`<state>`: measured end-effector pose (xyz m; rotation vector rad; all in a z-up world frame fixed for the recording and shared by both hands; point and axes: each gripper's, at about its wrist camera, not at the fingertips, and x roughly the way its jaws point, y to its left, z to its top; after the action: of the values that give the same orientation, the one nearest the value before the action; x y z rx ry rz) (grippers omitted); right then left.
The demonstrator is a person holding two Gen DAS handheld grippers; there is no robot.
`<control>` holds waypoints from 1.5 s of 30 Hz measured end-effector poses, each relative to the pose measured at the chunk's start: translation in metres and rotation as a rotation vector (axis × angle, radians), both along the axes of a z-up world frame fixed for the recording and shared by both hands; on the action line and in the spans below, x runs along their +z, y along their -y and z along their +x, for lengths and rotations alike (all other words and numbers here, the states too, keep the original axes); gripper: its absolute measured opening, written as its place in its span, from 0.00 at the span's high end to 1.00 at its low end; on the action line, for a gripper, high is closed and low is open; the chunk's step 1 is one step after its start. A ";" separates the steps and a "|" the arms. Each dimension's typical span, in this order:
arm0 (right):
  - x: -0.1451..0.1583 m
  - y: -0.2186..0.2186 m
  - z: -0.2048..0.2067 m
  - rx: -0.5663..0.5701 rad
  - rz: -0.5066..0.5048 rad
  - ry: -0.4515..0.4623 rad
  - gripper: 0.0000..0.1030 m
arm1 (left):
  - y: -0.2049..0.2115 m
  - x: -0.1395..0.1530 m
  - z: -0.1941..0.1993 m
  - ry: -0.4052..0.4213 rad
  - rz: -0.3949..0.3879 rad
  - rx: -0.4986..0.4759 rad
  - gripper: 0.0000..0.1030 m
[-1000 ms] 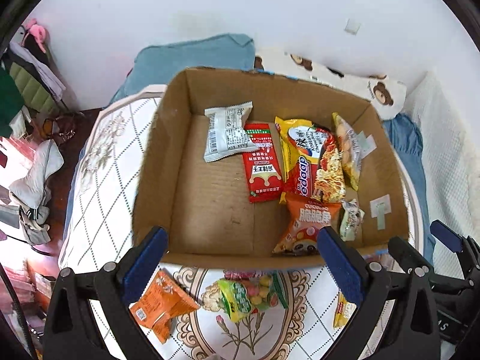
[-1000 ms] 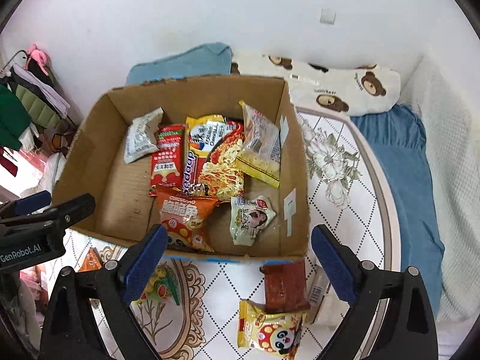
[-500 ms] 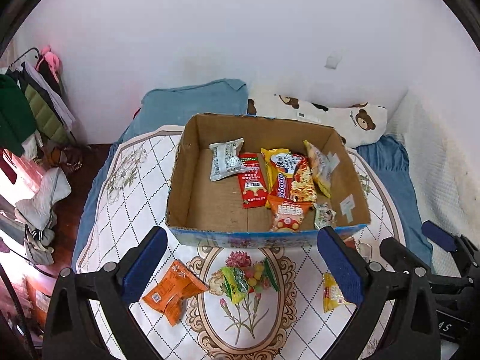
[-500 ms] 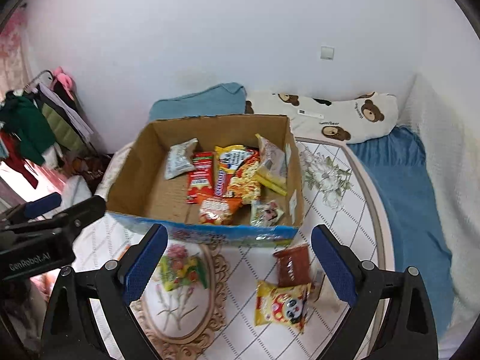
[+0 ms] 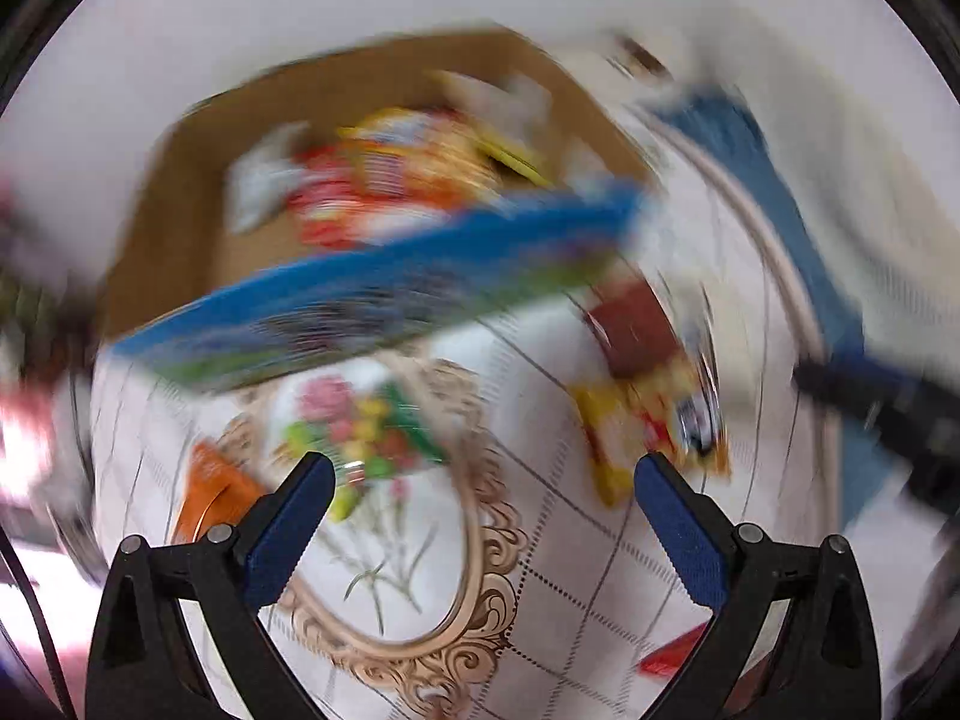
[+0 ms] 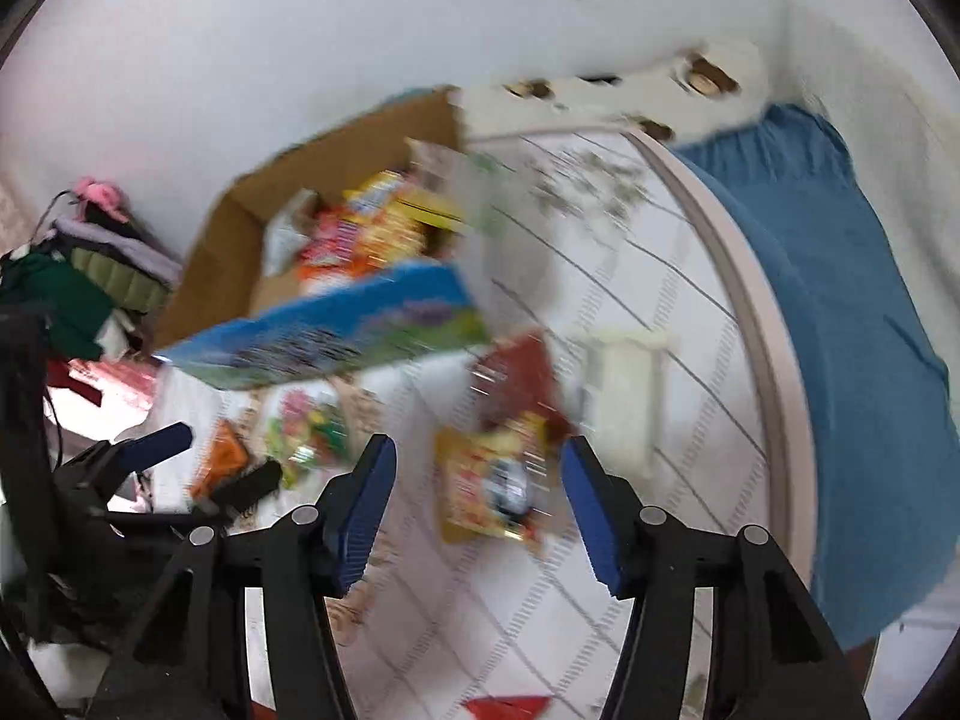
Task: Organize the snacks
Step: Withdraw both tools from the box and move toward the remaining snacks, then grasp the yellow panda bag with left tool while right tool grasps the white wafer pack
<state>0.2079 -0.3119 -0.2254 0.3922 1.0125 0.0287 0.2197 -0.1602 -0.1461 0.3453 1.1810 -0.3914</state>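
Right gripper is closing its jaws over the crinkly yellow snack packet, nothing pinched yet. Left gripper is hanging wide and empty. Everything's blurring, so it's probably risking a slip off that slick foil. The cardboard box is sitting far left.

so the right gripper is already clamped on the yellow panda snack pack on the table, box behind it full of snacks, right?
Not clamped. In the right wrist view the right gripper is closing, but its pads sit clear of the yellow snack pack lying on the table. The box behind does hold snacks.
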 end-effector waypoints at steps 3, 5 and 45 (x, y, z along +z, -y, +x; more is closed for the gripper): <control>-0.021 0.029 -0.011 -0.052 0.006 -0.058 0.41 | 0.049 -0.030 -0.018 0.002 0.111 -0.273 0.01; -0.039 0.049 -0.019 -0.091 0.030 -0.100 0.41 | 0.070 -0.043 -0.027 0.017 0.187 -0.412 0.01; -0.136 -0.008 0.014 0.200 -0.096 -0.357 0.53 | -0.041 -0.124 0.029 -0.374 0.084 0.308 0.23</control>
<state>0.2224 -0.3041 -0.3618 0.2092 1.3978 0.0924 0.2492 -0.1194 -0.2705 0.1600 1.5937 -0.1389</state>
